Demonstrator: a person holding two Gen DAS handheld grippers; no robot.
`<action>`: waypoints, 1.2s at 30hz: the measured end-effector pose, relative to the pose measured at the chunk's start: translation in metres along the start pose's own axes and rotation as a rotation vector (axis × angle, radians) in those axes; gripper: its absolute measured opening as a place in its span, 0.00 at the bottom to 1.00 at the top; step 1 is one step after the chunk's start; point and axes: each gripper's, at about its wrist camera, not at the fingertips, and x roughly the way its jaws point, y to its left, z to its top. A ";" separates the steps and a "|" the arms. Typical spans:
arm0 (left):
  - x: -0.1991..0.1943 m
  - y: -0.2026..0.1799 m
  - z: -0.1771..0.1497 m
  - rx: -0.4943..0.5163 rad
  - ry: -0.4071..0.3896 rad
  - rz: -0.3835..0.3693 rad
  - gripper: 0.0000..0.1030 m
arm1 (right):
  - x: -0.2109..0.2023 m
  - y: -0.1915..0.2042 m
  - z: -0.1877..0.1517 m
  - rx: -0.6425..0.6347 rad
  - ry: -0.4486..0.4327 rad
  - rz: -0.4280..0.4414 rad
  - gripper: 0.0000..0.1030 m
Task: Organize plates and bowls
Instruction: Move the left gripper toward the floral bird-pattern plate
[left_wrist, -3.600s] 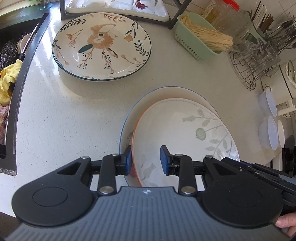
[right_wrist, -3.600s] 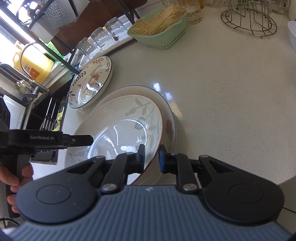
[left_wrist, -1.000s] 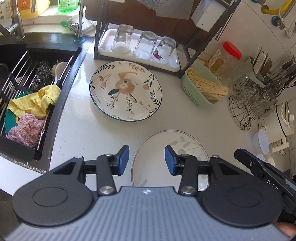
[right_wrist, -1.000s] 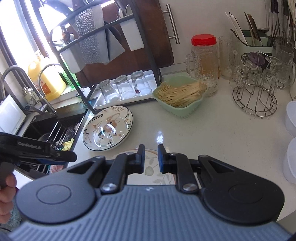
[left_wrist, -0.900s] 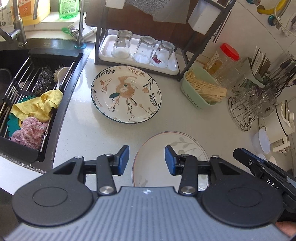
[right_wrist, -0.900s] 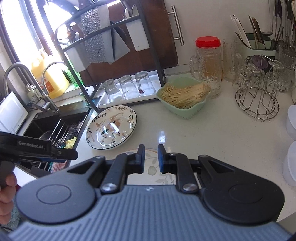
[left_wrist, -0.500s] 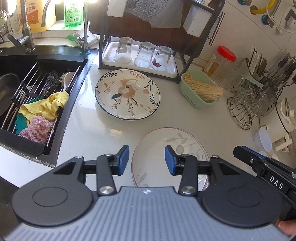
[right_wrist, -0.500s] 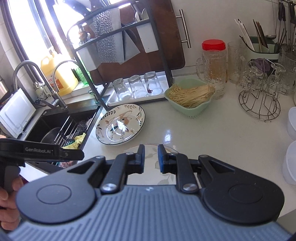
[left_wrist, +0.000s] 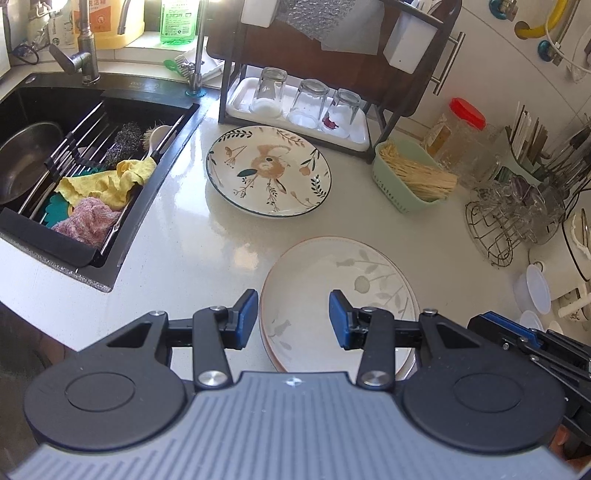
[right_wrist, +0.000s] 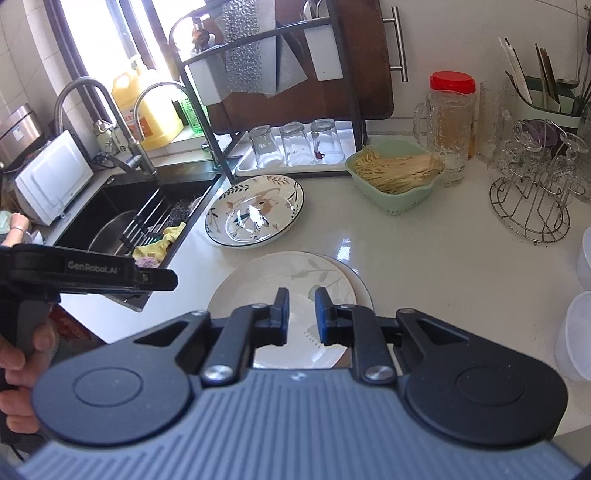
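Note:
A leaf-patterned plate (left_wrist: 332, 284) with an orange rim lies stacked on a blue-rimmed plate (right_wrist: 364, 291) on the white counter. Behind it, near the glass rack, sits a floral plate (left_wrist: 267, 170). My left gripper (left_wrist: 292, 319) hovers over the stack's near edge, open, with nothing between its blue pads. My right gripper (right_wrist: 301, 317) hangs above the leaf-patterned plate (right_wrist: 288, 275), its pads nearly together and empty. The floral plate (right_wrist: 255, 210) is seen farther back in the right wrist view. Each gripper appears at the edge of the other's view.
A black sink (left_wrist: 48, 155) with a wire rack and cloths lies at the left. A tray of upturned glasses (left_wrist: 303, 107), a green basket of sticks (left_wrist: 410, 181), a wire glass stand (left_wrist: 495, 229) and white tubs (right_wrist: 580, 332) line the back and right.
Both grippers have drawn back and up from the stacked plates, so the sink and rack come into view. The right gripper, earlier clamped on the leaf plate's rim, now holds nothing.

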 end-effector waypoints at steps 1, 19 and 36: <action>-0.001 0.000 -0.003 -0.008 0.000 0.001 0.46 | 0.000 0.001 -0.001 -0.009 0.004 0.005 0.18; 0.002 0.030 0.012 0.002 0.020 0.005 0.58 | 0.021 0.029 0.006 0.005 -0.005 -0.012 0.19; 0.043 0.066 0.077 0.083 0.008 -0.037 0.82 | 0.067 0.036 0.036 0.099 -0.026 -0.109 0.79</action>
